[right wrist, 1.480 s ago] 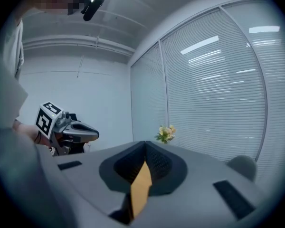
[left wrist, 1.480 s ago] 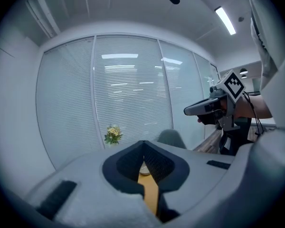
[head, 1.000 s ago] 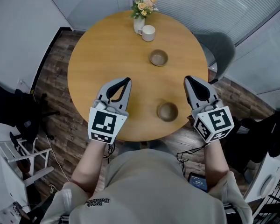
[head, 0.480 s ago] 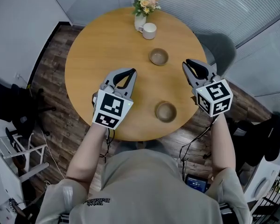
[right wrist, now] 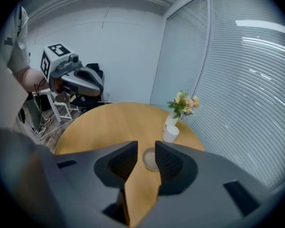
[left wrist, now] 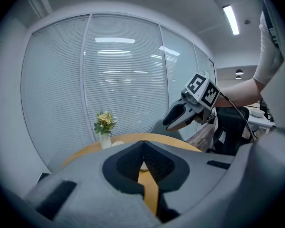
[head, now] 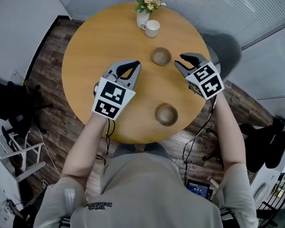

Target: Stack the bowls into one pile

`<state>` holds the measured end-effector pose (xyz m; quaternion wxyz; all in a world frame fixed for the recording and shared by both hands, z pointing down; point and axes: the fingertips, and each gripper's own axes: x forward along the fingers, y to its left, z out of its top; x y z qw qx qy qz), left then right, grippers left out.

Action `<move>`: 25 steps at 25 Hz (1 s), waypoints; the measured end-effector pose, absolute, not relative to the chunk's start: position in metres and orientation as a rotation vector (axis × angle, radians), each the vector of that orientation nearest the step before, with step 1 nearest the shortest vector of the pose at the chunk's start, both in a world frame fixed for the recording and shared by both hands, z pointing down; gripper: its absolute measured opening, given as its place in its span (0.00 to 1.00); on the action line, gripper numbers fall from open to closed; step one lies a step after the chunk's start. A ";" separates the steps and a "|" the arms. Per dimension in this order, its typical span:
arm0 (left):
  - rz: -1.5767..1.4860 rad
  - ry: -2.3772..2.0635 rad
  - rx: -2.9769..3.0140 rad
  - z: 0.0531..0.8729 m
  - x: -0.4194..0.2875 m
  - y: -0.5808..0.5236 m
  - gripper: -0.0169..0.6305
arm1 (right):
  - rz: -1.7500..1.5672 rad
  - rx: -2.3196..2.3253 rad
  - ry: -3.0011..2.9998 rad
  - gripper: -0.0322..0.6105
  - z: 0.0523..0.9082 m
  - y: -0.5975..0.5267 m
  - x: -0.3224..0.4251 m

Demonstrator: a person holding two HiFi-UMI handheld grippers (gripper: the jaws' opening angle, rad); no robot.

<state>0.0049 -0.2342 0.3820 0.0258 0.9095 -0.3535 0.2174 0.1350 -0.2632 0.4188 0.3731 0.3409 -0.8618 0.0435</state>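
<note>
Two brown bowls sit apart on the round wooden table (head: 95, 46): a far bowl (head: 161, 56) near the middle and a near bowl (head: 166, 114) by the front edge. My right gripper (head: 178, 60) hovers just right of the far bowl, pointing at it, open by a narrow gap and holding nothing. In the right gripper view the far bowl (right wrist: 149, 159) shows between the jaws of that gripper (right wrist: 146, 148). My left gripper (head: 137, 63) is left of the far bowl, tips together, empty. In the left gripper view its pads (left wrist: 143, 144) meet at the tip.
A white vase of flowers (head: 147, 4) and a white mug (head: 152, 28) stand at the table's far edge, behind the far bowl. A grey chair (head: 225, 51) is at the right of the table. Dark wooden floor surrounds it.
Both grippers have moved forward over the table. The right one swung left to the far bowl's side; the left one advanced toward that bowl. The bowls have not moved.
</note>
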 end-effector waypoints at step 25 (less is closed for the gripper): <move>0.878 -0.958 2.675 0.508 0.023 -0.267 0.06 | 0.153 0.534 -1.944 0.23 0.593 -0.298 0.118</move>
